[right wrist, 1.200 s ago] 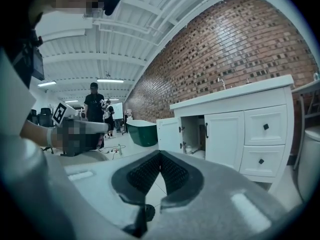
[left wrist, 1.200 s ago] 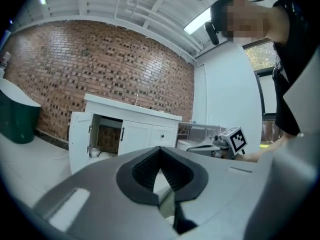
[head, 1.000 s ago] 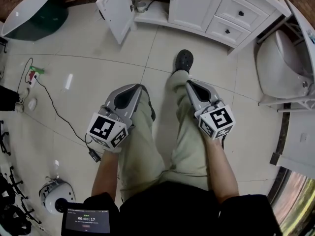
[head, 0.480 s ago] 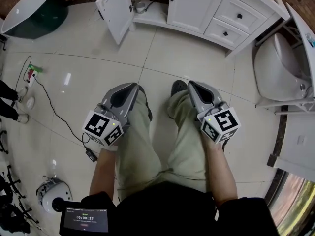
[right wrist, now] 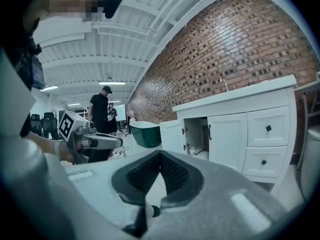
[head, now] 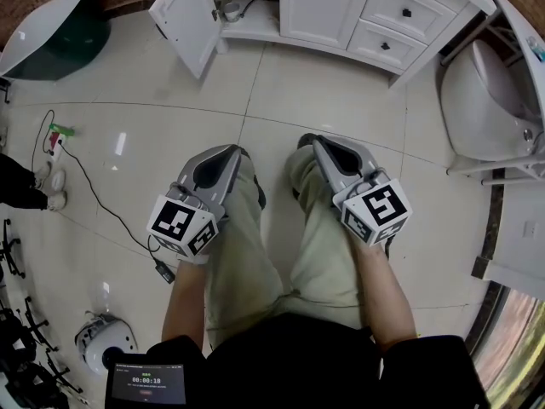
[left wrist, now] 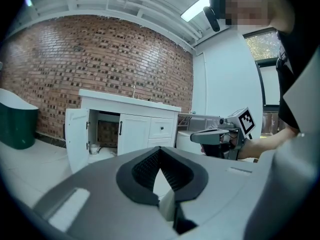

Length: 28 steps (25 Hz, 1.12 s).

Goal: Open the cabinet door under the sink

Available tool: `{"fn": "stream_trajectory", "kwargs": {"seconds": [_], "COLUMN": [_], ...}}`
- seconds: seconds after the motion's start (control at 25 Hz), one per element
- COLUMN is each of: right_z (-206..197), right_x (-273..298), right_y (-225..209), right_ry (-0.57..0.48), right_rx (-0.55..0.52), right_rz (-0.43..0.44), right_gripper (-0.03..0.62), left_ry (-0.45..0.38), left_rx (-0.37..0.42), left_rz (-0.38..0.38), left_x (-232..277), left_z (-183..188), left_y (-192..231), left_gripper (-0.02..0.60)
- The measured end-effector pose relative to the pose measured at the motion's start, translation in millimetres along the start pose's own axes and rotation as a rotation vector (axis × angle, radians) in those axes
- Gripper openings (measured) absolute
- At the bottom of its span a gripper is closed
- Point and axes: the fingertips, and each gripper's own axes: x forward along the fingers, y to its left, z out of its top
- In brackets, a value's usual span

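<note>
The white sink cabinet (head: 341, 11) stands at the top of the head view, some way across the tiled floor from me. Its left door (head: 181, 17) is swung wide open, showing a pipe and a small pot inside. The door beside it (head: 322, 5) is closed. Both grippers hover over the person's thighs, far from the cabinet. My left gripper (head: 228, 150) is shut with nothing in it, and my right gripper (head: 318, 141) is shut and empty too. The open door (left wrist: 77, 136) and the closed door (left wrist: 134, 133) show in the left gripper view; the right gripper view shows the open door (right wrist: 170, 135) too.
Two drawers (head: 393, 25) sit right of the closed door. A green and white tub (head: 51, 25) stands at the far left, a white basin on a stand (head: 484, 100) at the right. A cable and power strip (head: 61, 133) lie on the floor. A person (right wrist: 101, 115) stands behind.
The person's right foot, stepped forward a second ago, has drawn back under the leg. The cabinet sits slightly higher in the view. Both grippers have stayed shut over the thighs.
</note>
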Motion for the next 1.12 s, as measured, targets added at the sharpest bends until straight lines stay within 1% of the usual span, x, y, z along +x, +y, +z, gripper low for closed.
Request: {"fn": "stream_trajectory", "kwargs": {"seconds": [0.2, 1.12], "right_z": [-2.5, -2.3], "right_x": [2.3, 1.6], "right_y": [0.1, 2.1], "right_ry": [0.016, 0.010], "right_rx": [-0.007, 0.004], "right_rz": [-0.003, 0.009], "right_gripper": [-0.009, -0.008], "left_ry": [-0.010, -0.036], "left_rx": [-0.018, -0.027], "left_rz": [0.008, 0.016], "left_x": [-5.7, -14.9], "left_z": [1.8, 1.5], "left_y": [5.1, 7.7], "left_gripper": [0.017, 0.017]}}
